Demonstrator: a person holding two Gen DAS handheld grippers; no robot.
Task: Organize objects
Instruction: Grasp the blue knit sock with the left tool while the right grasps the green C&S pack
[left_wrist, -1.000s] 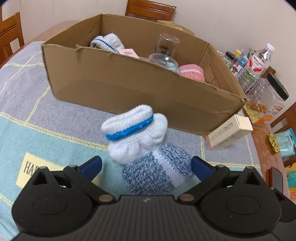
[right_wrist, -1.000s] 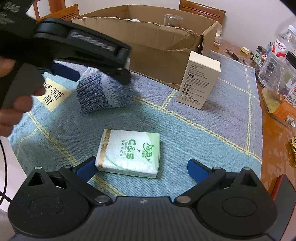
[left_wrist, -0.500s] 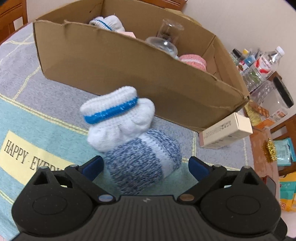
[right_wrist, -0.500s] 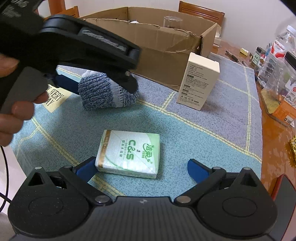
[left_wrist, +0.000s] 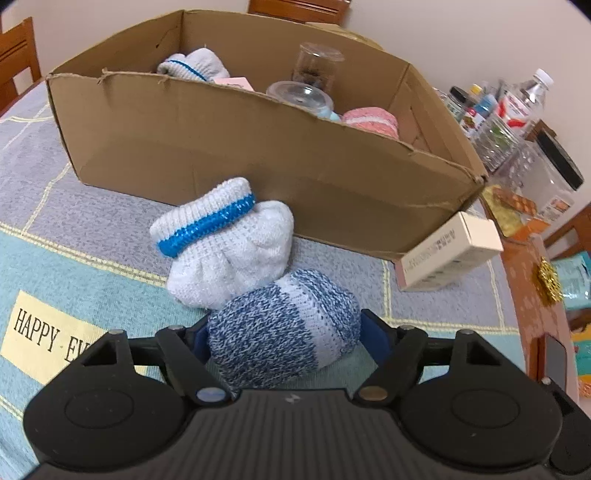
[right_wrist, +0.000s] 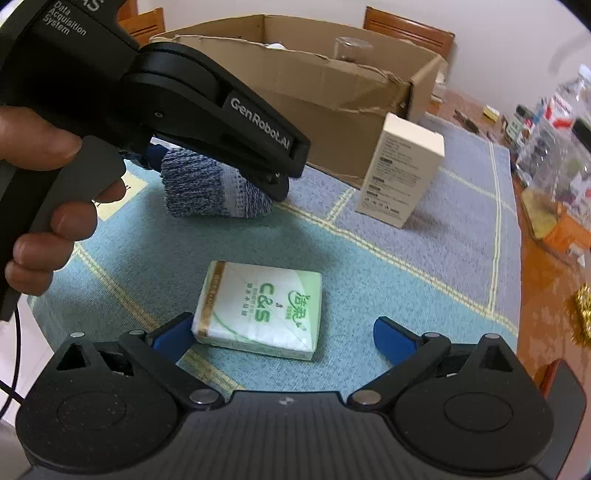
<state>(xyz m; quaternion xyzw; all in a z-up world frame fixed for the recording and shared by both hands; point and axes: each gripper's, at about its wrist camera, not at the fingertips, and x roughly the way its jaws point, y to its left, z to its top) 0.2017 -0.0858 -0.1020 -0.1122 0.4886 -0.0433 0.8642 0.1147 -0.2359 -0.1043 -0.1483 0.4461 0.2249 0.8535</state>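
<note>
My left gripper (left_wrist: 284, 332) is shut on the blue-and-white knitted sock roll (left_wrist: 280, 325), which rests on the cloth; the roll also shows in the right wrist view (right_wrist: 214, 192). A white sock roll with a blue band (left_wrist: 225, 251) lies just beyond it, against the cardboard box (left_wrist: 229, 147). My right gripper (right_wrist: 280, 332) is open over the green-and-white tissue pack (right_wrist: 262, 310), whose left edge is near the left finger.
The box holds a white sock roll (left_wrist: 192, 66), clear jars (left_wrist: 314, 74) and a pink knitted item (left_wrist: 369, 120). A cream carton (right_wrist: 402, 170) stands beside the box. Bottles and jars (left_wrist: 517, 118) crowd the table's right side.
My left gripper has moved forward and closed its fingers onto the blue-and-white sock roll. The right gripper has stayed open over the tissue pack.
</note>
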